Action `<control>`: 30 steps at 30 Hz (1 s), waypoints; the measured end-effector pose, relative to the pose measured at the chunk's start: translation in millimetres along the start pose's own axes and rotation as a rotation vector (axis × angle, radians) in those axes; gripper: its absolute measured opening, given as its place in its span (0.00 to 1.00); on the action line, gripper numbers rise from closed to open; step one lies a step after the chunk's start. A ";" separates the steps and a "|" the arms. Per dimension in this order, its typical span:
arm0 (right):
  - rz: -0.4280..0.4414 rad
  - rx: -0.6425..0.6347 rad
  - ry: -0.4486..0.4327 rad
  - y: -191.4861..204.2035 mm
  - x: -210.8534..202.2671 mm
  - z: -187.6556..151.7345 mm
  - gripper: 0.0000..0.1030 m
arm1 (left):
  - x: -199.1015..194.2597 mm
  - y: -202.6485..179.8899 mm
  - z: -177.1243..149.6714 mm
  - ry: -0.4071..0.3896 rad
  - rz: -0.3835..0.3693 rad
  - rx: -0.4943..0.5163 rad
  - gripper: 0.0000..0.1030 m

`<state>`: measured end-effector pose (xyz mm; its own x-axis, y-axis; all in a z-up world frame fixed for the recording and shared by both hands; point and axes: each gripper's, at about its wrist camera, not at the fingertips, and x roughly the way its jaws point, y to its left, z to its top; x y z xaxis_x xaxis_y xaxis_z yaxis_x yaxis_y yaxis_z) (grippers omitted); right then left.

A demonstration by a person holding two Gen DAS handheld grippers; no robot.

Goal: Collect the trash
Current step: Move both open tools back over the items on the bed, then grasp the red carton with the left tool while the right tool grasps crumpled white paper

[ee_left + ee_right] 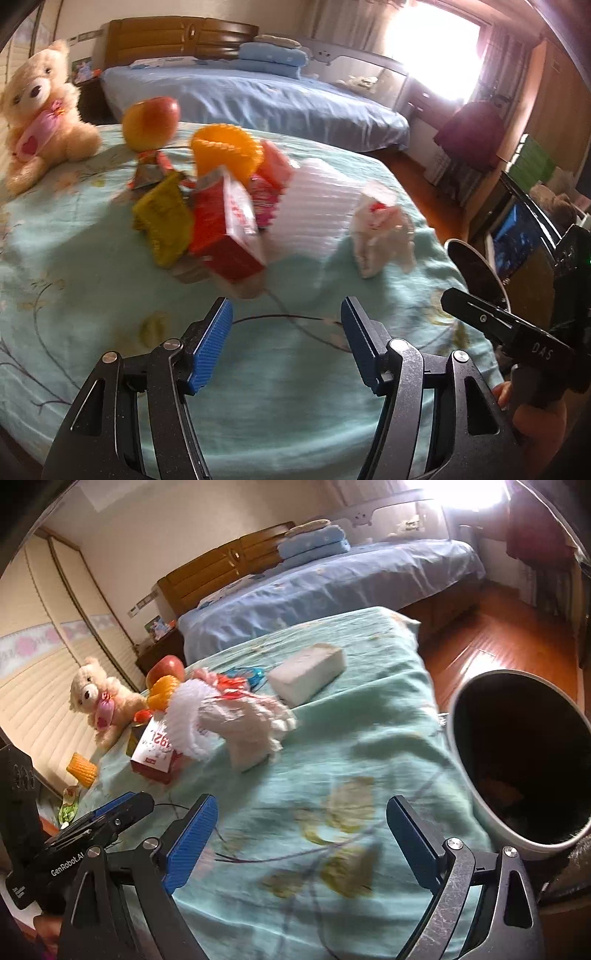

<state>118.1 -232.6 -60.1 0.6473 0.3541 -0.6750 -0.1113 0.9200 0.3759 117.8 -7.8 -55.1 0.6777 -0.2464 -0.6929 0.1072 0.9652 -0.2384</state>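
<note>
Left wrist view: I am hovering the left gripper (pixel 286 339), spread wide and empty, short of the red carton (pixel 225 229).
Right gripper (pixel 299 842) likewise released beside the bin (pixel 517 760); blurred approach is risking nudging the pile.

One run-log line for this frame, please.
left tool: open, empty | right tool: open, empty | trash pile: on green bedspread, untouched | bin: beside bed, right

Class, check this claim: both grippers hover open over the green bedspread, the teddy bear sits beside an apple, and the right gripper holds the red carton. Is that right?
Not quite. The right gripper holds nothing: its jaws stand open and apart, as the right wrist view shows. The red carton lies on the bedspread among the litter. The rest stands.
</note>
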 end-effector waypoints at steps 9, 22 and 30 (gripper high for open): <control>0.019 -0.032 0.021 20.9 22.7 13.1 0.91 | 6.3 26.5 12.5 -0.002 0.023 -0.041 0.62; 0.016 -0.059 0.037 31.5 52.8 37.7 0.91 | 34.1 40.2 38.1 0.007 0.025 -0.083 0.61; 0.012 -0.069 0.032 32.6 63.2 42.1 0.65 | 37.1 31.5 38.2 0.005 0.028 -0.057 0.34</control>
<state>187.1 -187.2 -63.8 0.6214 0.3689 -0.6912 -0.1713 0.9248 0.3396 174.2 16.8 -62.3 0.6764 -0.2202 -0.7029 0.0466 0.9651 -0.2575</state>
